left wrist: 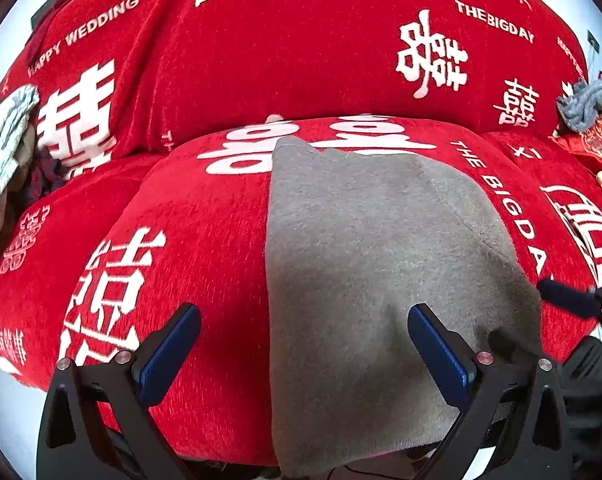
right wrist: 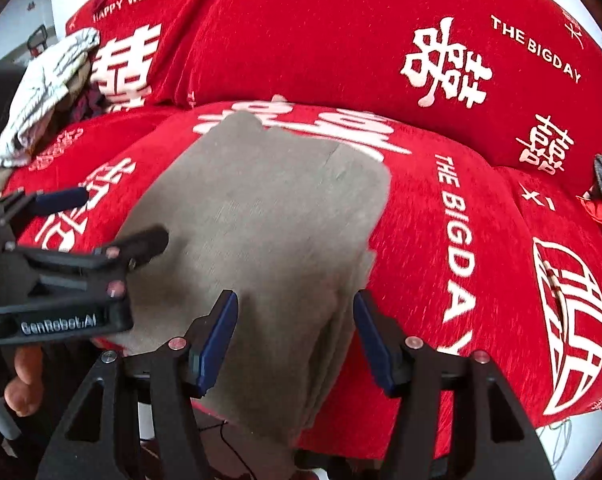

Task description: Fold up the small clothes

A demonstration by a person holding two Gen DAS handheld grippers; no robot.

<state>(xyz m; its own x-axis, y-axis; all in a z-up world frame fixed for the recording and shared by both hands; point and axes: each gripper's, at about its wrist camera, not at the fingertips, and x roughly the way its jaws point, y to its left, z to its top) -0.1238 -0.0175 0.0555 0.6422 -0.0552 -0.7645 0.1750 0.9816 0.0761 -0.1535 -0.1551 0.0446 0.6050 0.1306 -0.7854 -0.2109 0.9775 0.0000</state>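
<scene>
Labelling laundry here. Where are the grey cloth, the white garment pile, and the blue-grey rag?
grey cloth (left wrist: pixel 365 240), left wrist view, its middle.
white garment pile (right wrist: pixel 45 92), right wrist view, top folds.
blue-grey rag (left wrist: pixel 589 104), left wrist view, its bunched middle.

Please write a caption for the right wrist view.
Open right gripper above folded grey cloth on red sofa cover.

We see a home living room: sofa (left wrist: pixel 229 80) under red wedding-print cover, loose clothes pile (left wrist: pixel 5 160) at 9 o'clock, grey garment (left wrist: pixel 589 104) at 3 o'clock.
</scene>
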